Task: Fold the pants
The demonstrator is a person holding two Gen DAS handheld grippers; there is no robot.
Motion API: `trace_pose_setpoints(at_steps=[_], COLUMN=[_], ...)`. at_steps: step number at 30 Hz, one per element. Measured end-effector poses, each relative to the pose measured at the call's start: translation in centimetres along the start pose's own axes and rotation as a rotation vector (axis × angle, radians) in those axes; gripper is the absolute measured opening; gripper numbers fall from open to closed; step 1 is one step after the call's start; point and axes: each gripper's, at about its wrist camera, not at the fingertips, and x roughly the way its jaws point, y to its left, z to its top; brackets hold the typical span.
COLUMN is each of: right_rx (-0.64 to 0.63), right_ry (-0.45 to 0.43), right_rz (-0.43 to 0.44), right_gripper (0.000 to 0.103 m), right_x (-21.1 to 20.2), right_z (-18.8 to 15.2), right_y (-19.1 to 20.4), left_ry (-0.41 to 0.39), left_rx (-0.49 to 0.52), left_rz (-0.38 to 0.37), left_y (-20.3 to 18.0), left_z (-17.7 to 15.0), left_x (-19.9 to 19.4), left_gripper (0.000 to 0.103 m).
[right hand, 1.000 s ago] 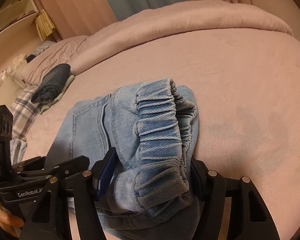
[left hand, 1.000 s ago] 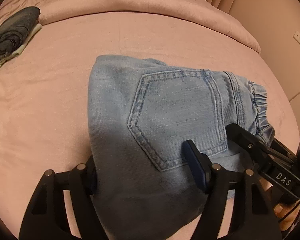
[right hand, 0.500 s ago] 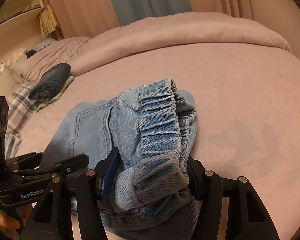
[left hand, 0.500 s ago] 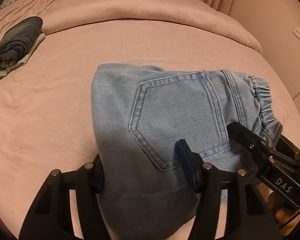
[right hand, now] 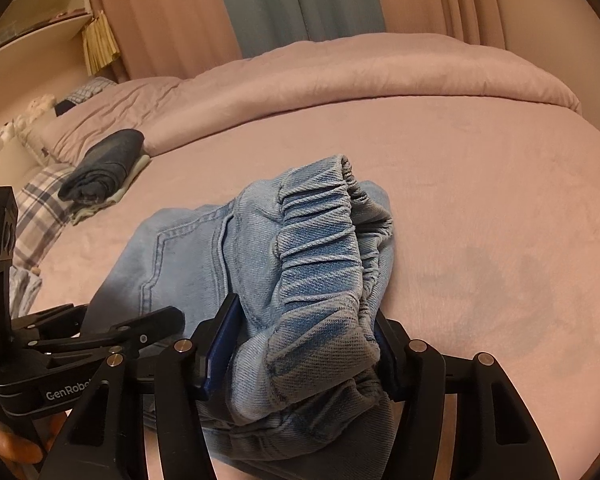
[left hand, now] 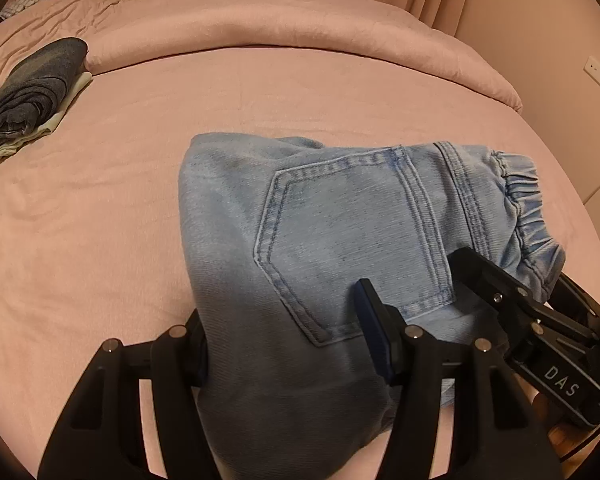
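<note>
Light blue jeans [left hand: 340, 232], folded into a compact bundle with a back pocket facing up, are held just above the pink bed [left hand: 100, 220]. My left gripper [left hand: 284, 344] is shut on the folded leg side of the bundle. My right gripper [right hand: 304, 344] is shut on the bunched elastic waistband [right hand: 320, 248]. The right gripper also shows in the left wrist view [left hand: 516, 312] at the bundle's right end. The left gripper shows in the right wrist view [right hand: 100, 336] at lower left. The underside of the bundle is hidden.
A stack of folded dark clothes [left hand: 32, 88] lies at the bed's far left, also in the right wrist view [right hand: 104, 168]. A rolled pink duvet [left hand: 300, 36] runs along the far edge. A plaid cloth [right hand: 40, 212] and curtains [right hand: 296, 4] are beyond.
Both grippers have lifted and pulled back slightly with the jeans bundle. The bundle sits lower in both views and more of the far bed and curtains shows.
</note>
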Motion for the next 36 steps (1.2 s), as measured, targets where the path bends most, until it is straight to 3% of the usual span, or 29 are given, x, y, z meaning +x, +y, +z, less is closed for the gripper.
trace_pose_setpoints(at_steps=[29,31,33,36], right_rx=[-0.022,-0.031,-0.037,-0.045], right_ry=[-0.048,-0.054,-0.066,-0.064], right_rz=[-0.017,-0.017,-0.016,-0.006], right_gripper=[0.062,0.062,0.056,0.055], right_x=[-1.4,-1.5,-1.8,-1.7], right_z=[0.5,0.6,0.7,1.0], right_y=[2.1,2.3,2.5,2.6], left_ry=[-0.069,-0.076,-0.087,-0.097], left_rx=[-0.048,-0.059,-0.065,-0.073], left_rz=[-0.091,-0.097,-0.105,-0.108], left_y=[0.1,0.2,0.5,0.8], left_z=[-0.2,-0.1,0.0,0.1], left_x=[-1.8,-2.0,-2.3,-2.5], left_gripper=[0.051,0.045,0.044,0.044])
